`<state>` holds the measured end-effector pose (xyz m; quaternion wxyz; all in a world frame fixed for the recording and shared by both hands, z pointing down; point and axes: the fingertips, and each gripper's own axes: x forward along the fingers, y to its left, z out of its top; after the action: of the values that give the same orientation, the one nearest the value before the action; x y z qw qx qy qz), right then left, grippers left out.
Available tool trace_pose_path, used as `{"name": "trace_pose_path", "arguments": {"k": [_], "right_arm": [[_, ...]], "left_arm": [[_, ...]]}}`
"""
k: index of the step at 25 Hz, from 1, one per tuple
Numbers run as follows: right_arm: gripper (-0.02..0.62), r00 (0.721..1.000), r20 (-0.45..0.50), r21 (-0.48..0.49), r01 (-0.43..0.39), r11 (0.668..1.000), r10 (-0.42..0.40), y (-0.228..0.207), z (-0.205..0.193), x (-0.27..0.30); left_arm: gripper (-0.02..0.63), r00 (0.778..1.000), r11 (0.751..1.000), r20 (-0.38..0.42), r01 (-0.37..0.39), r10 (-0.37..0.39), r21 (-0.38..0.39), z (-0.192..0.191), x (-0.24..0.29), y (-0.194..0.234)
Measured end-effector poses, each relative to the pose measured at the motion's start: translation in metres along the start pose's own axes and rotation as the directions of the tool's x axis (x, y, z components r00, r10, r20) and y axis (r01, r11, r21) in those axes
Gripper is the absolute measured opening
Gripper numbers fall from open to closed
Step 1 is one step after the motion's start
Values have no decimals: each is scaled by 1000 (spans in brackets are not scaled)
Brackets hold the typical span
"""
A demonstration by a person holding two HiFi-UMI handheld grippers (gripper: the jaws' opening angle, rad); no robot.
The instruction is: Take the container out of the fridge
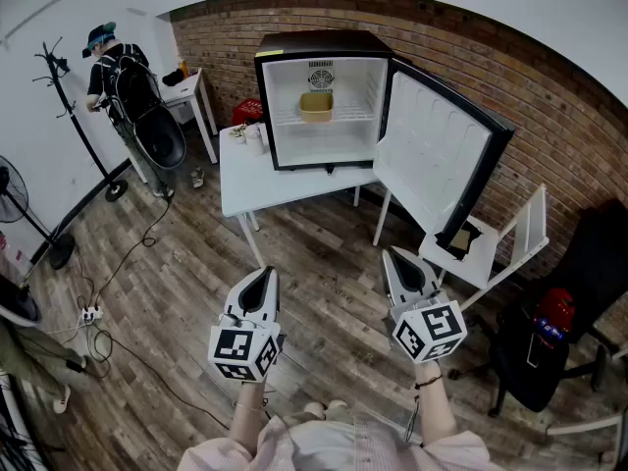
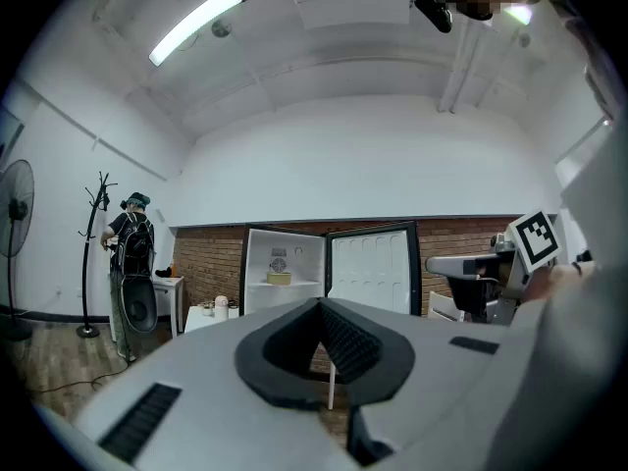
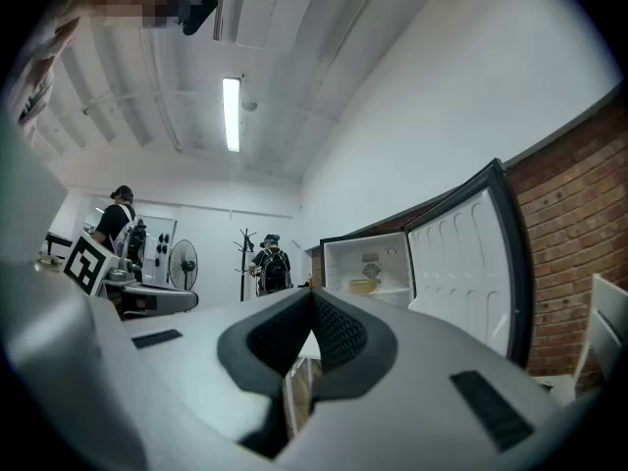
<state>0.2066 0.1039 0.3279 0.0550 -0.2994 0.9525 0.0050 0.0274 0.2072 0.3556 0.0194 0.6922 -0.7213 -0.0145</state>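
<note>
- Pointing roughly level toward the fridge point(image 1: 314, 43), the left tool point(image 1: 263, 275) and the right tool point(image 1: 394, 255) are held side by side above the wooden floor point(image 1: 324, 307), well apart from the fridge.
- Left tool: its own view shows the two dark jaws closed tip to tip, with nothing between them.
- Right tool: its jaws are likewise pressed together and hold nothing.
- The container point(image 1: 316, 106), pale yellow and open-topped, sits on the upper shelf inside the fridge, close to the back wall and just below a round vent.
- The fridge door point(image 1: 432, 155) stands wide open, swung out to the right side of the head view, so the white interior is fully exposed.
- The fridge rests on a white surface point(image 1: 245, 180). A white cup point(image 1: 255, 137) and a few other small items stand on that surface just left of the fridge, too small to identify.
- A white chair point(image 1: 510, 243) stands just beside the lower edge of the open door, with a dark item lying on its seat.
- A brick wall point(image 1: 491, 67) runs behind the fridge.
- At the far left a person point(image 1: 110, 62) wearing a dark backpack stands beside a smaller white table point(image 1: 191, 88), with a black coat stand point(image 1: 69, 106) near them.
</note>
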Motion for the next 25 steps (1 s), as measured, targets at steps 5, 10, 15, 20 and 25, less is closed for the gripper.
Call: {"name": "trace_pose_path", "arguments": {"k": [5,10,15,20,25], "right_arm": [[3,1000,-1,3,0,1000,0,-4,-2,4],[3,1000,-12,51,1,999,0,-16,-12,10],[6,999,-46,66,-9,998,12,-31,-26,16],[86,999,-50,75,-18,997,21,-42,-32,23],[144,1000,-23,42,-11,999,12,-50,-31,27]], "left_arm": [[-9,1000,1000,-3,-4,4,-5,-2,5,1],[-9,1000,1000,-11,-11,11,-15,-6,13,-2],[-9,1000,1000,-10,-16,16,-17,-9,25,-9],[-9,1000,1000,-6,-27,27,-15,-12,31,-16],[-9,999,999,-13,-46,46,-28,-17,34,-17]]}}
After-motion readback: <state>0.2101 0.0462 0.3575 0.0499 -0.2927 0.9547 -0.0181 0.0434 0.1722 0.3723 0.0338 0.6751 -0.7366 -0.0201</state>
